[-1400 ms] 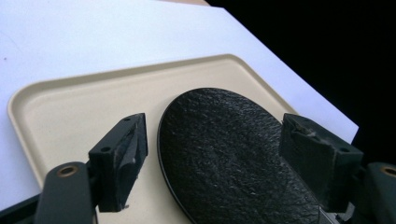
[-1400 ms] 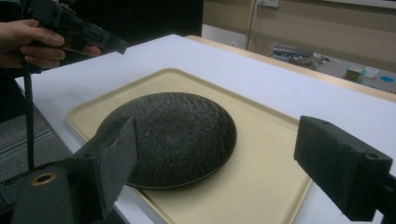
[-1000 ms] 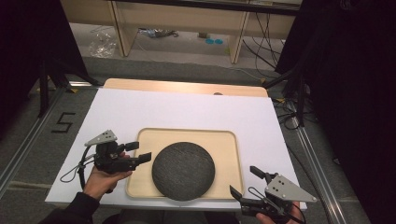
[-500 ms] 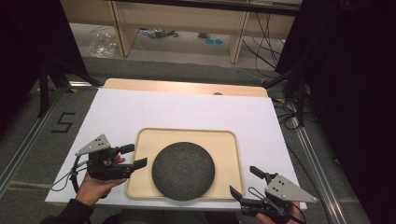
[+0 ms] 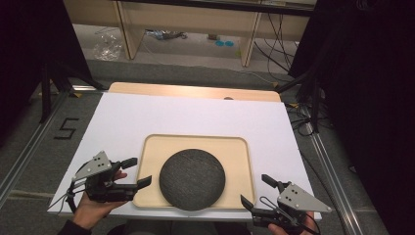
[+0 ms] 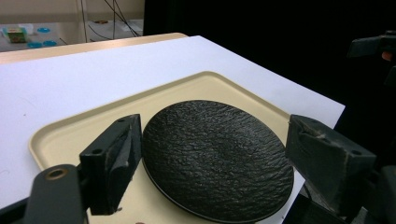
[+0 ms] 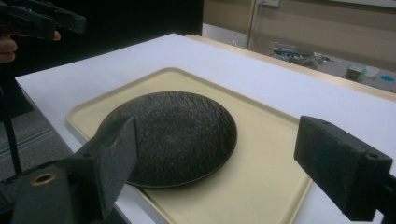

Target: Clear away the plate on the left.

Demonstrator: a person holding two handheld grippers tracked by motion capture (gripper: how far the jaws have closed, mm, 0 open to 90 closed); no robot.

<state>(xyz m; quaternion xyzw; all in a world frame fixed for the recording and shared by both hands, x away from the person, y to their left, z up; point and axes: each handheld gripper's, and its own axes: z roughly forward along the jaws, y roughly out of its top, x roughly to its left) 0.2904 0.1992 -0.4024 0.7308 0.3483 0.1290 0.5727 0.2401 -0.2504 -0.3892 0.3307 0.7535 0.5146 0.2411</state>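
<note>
A dark, rough-textured round plate (image 5: 192,179) (image 6: 217,156) (image 7: 175,135) lies on a beige tray (image 5: 152,147) (image 6: 70,130) (image 7: 261,172) near the table's front edge. My left gripper (image 5: 137,173) (image 6: 212,165) is held open at the tray's left rim, jaws pointing right toward the plate, nothing between them. My right gripper (image 5: 258,191) (image 7: 233,170) is open at the tray's front right corner, jaws pointing up-left at the plate, also empty. In the right gripper view the other gripper (image 7: 44,18) shows far off at top left.
The tray sits on a white table cover (image 5: 191,115) over a wooden tabletop (image 5: 195,91). Beyond the far edge are shelf legs, cables (image 5: 274,34) and a plastic bag (image 5: 107,46) on the floor. Metal rails (image 5: 29,147) flank the table.
My left gripper has drawn back toward the front left, away from above the tray's left side to its left rim. The right gripper and the plate have stayed put.
</note>
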